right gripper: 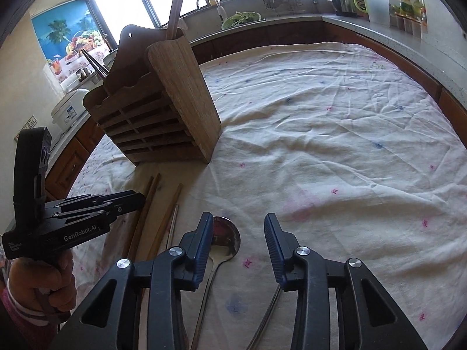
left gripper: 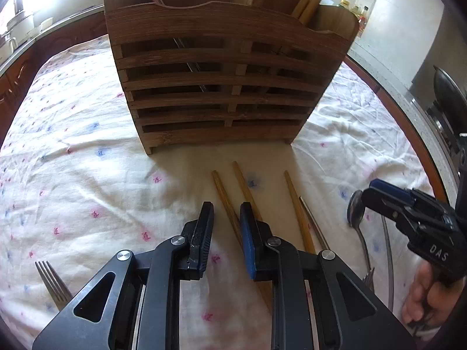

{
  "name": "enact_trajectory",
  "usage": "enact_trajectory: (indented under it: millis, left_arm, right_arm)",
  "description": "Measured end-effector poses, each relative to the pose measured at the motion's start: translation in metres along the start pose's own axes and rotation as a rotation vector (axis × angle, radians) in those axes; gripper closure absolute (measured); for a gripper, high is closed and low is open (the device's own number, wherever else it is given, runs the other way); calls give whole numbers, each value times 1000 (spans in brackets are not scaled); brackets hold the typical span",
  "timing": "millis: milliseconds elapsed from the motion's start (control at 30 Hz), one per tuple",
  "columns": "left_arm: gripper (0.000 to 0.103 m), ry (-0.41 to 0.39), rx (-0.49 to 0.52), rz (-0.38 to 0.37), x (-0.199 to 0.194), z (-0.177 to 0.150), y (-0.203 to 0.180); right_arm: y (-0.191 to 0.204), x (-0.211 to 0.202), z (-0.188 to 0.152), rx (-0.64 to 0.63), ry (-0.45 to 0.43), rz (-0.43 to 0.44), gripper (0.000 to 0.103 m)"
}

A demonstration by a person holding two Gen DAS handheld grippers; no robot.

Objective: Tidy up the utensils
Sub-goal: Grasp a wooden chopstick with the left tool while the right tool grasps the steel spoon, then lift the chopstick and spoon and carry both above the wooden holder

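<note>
Left gripper (left gripper: pixel 226 218) pinching a chopstick (left gripper: pixel 224 201), probably; right gripper (right gripper: pixel 238 233) open over the spoon (right gripper: pixel 226 237), rack (left gripper: pixel 221 87) close behind for easy drop-off.

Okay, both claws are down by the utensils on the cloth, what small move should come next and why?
Probably shift the left claw slightly right over the chopstick and close; its gap sits just left of it and holds nothing.

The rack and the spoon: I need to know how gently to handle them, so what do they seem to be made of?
The rack looks like brown, matte, worn wood or bamboo: visible grain, slatted front. The spoon looks like polished metal: its bowl mirrors light.
</note>
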State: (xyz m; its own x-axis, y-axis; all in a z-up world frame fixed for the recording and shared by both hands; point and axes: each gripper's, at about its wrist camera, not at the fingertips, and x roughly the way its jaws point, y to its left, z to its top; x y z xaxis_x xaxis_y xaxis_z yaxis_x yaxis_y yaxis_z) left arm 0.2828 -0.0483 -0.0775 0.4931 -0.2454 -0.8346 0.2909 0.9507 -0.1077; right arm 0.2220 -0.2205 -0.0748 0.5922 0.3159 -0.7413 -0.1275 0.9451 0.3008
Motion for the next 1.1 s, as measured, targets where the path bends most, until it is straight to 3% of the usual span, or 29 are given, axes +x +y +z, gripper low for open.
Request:
enact_trajectory:
  millis: [233,400,467,500,600,833,1100]
  left_arm:
    - [88,44,13,-25,-3,2,6]
    - [88,35,43,5,2,6,-4]
    - [89,27,65,23,3,5,-9]
    - [91,21,80,36,4,5,-11]
    - [94,12,99,49,2,1,-14]
    - [98,-32,64,9,-20,-13,-13]
    - [98,-174,12,-45,-93,-20,-4]
  right_arm:
    - [5,13,3,-34,36,8,66]
    - [16,21,6,-99,47,-8,66]
    - [19,22,6,-120,51,-16,80]
    - [20,22,6,-125,56,-13,92]
    - [18,18,5,-105,49,16,99]
    - [11,-24,6,-45,-48,18,101]
    - [10,-82,13,-18,-191,0,101]
